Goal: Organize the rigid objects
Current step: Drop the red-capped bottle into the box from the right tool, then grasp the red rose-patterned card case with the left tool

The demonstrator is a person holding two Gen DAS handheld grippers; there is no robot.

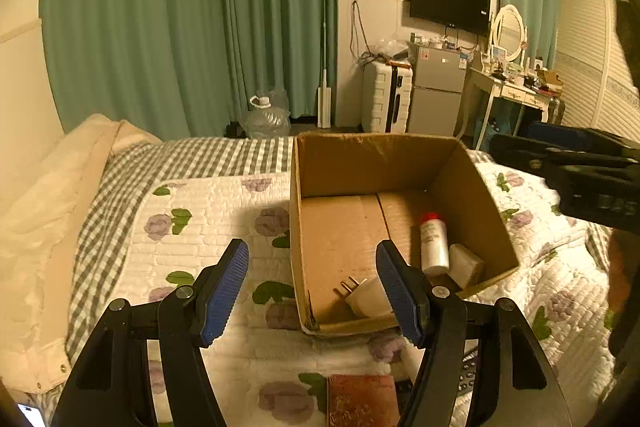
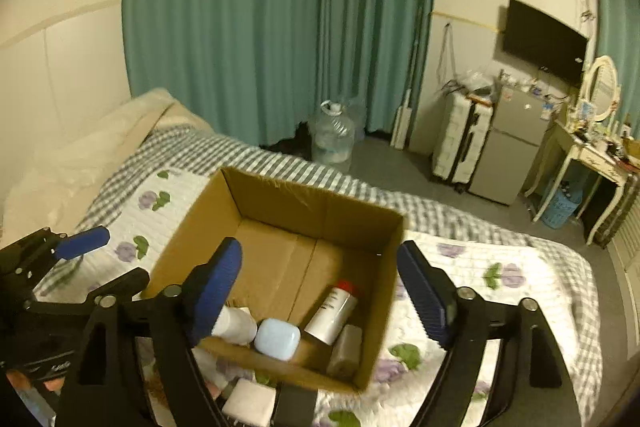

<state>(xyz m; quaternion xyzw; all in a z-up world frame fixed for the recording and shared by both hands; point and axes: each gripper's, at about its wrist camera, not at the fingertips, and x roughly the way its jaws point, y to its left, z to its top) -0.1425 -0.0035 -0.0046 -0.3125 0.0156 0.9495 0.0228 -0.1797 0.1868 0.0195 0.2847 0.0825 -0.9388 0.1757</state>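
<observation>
The box (image 2: pixel 304 267) on the bed (image 2: pixel 500 291) already holds a bottle (image 2: pixel 334 313), a plug (image 1: pixel 366 297) and a small case (image 2: pixel 277 339); a book (image 1: pixel 360 401) and a white block (image 2: pixel 250 405) remain outside. Both the left tool (image 1: pixel 312 291) and the right tool (image 2: pixel 320 291) are spread and empty.

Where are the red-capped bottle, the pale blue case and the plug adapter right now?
red-capped bottle (image 2: pixel 334 311), right wrist view, on its white body.
pale blue case (image 2: pixel 277 339), right wrist view, on its lid.
plug adapter (image 1: pixel 366 297), left wrist view, on its white housing.

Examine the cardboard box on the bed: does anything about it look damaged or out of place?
The cardboard box has a torn, ragged near-left corner. Inside it, the white bottle with a red cap lies on its side rather than upright.
</observation>
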